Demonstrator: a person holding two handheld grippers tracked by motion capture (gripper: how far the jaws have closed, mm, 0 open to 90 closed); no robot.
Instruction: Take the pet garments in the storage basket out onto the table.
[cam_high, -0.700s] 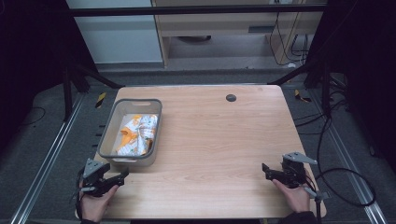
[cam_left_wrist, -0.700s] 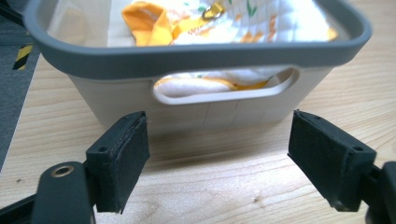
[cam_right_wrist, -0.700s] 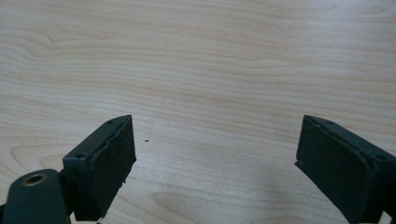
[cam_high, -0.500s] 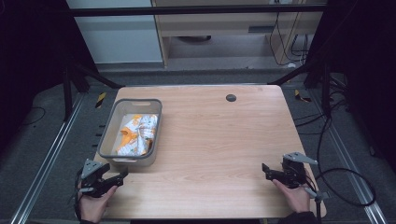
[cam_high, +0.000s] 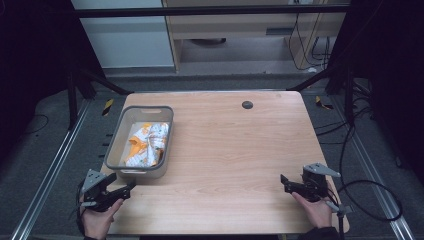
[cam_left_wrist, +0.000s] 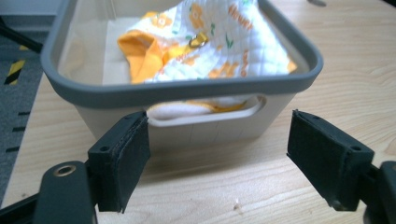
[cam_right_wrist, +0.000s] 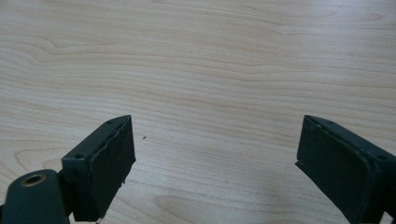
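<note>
A: Starting at the left, what's ahead of the left gripper (cam_high: 125, 190)?

B: A grey bin (cam_high: 116, 143) with rounded corners and a darker rim, standing on the wooden table (cam_high: 240, 150) just beyond the gripper's tips. Its jaws are spread wide with nothing between them. In the left gripper view the bin (cam_left_wrist: 187, 88) sits straight ahead, its handle slot facing the jaws.

A: And inside it?

B: A crumpled cloth (cam_high: 145, 144), white and quilted with orange patches and small orange and green prints. A small yellowish clip or tag (cam_left_wrist: 198, 40) lies on it; I can't tell which.

A: Anything hidden?

B: The cloth's lower folds are behind the bin wall, showing a little through the slot. The bin's far end is cut off in the left gripper view.

A: And the right side?

B: The right gripper (cam_high: 284, 182) is well apart from the bin, held low over bare wood near the table's near edge, jaws wide apart and empty, with a cable (cam_high: 370, 200) looping beyond it
</note>
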